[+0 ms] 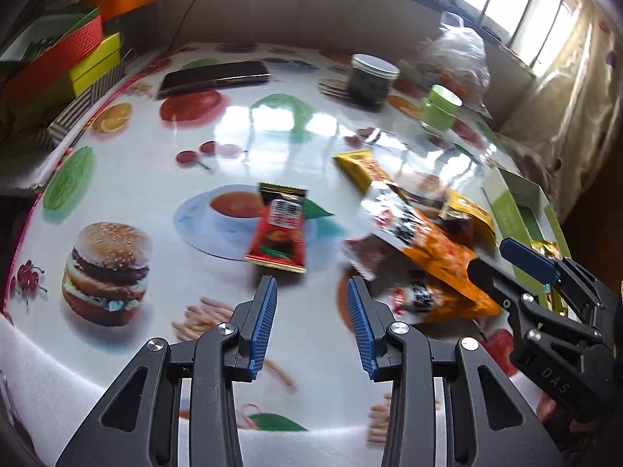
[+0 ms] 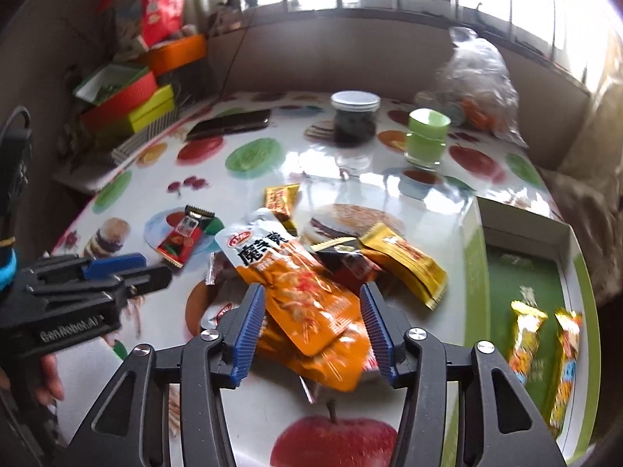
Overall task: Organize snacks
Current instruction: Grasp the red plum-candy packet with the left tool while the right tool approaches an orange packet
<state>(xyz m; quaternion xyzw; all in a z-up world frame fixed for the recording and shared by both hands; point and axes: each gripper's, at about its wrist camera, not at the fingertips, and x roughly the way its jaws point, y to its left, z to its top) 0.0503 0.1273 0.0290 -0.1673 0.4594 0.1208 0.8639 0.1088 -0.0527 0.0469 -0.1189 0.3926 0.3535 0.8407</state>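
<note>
Snack packets lay scattered over a round table (image 1: 218,124) covered in a glossy cloth printed with fruit and burgers. Toward the right edge sat an open green-and-white box (image 2: 525,233), already holding two gold wrapped bars (image 2: 525,334) side by side. A red packet (image 1: 277,233) lay alone near the table's middle, just ahead of the left gripper (image 1: 311,292), whose blue-padded jaws stood apart with nothing between them. To its right was a loose heap: a large orange pouch (image 2: 311,303) with a white top on top of another orange one, a dark packet (image 2: 350,264) beneath it and yellow sachets (image 2: 405,264) alongside. The right gripper (image 2: 311,303) hovered over that heap, its jaws spread wide on either side of the orange pouch, not clamped on it as far as could be seen. Farther back stood a dark jar (image 2: 354,120) with a silver lid, a green jar (image 2: 426,136), a phone (image 1: 214,78) and a clear plastic bag (image 2: 479,78).
</note>
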